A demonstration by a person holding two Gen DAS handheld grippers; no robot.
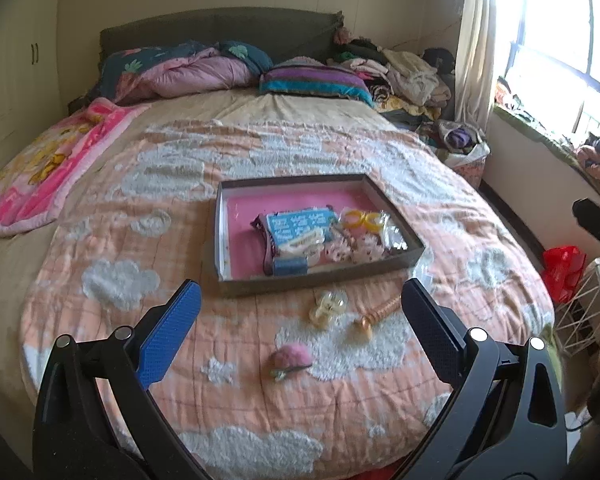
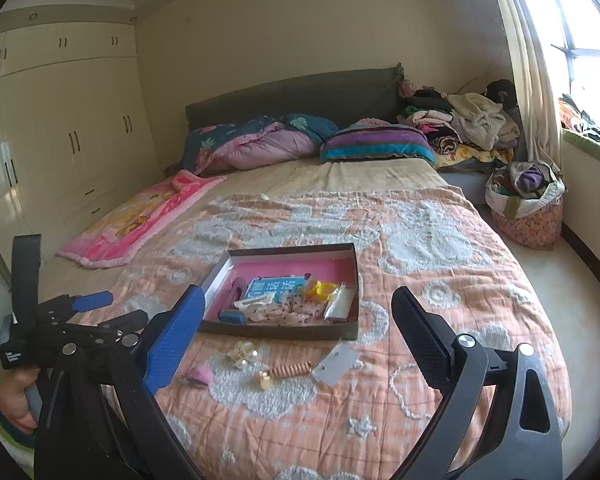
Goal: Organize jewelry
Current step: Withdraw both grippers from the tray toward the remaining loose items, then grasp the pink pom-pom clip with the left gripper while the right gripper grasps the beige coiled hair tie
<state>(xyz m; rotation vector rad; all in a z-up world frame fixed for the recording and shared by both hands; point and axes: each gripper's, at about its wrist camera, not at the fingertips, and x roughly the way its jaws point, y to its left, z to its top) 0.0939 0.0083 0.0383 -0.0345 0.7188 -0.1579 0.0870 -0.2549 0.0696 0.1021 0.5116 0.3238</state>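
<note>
A big bed (image 1: 260,380) has an orange blanket with white clouds on it. A flat box (image 1: 236,286) with a pink floor sits on the blanket, in the middle of the bed.

Inside the box, on the right side, lie a blue card (image 1: 300,226), a yellow ring (image 1: 366,220), a small blue block (image 1: 290,268) and some spotted pink cloth (image 1: 360,252). The left part of the pink floor is bare.

Some jewelry lies on the blanket, just in front of the box. There is a pale clip (image 1: 327,307), a twisty tan clip (image 1: 378,314) beside it, and a fuzzy pink piece (image 1: 292,356) closer to the camera. In the right view a clear bag with a white card (image 2: 336,362) lies to the right of the tan clip.

The left gripper (image 1: 296,332) hangs over the near end of the bed. Its fingers are wide apart and hold nothing. The pink piece shows between them.

The right gripper (image 2: 296,344) hangs over the bed too. Its fingers are also wide apart and hold nothing. The clips show between them.

At the far end of the bed are pillows (image 1: 316,82) and a pile of clothes (image 1: 404,72). A pink kids' blanket (image 1: 48,168) lies on the left side.
</note>
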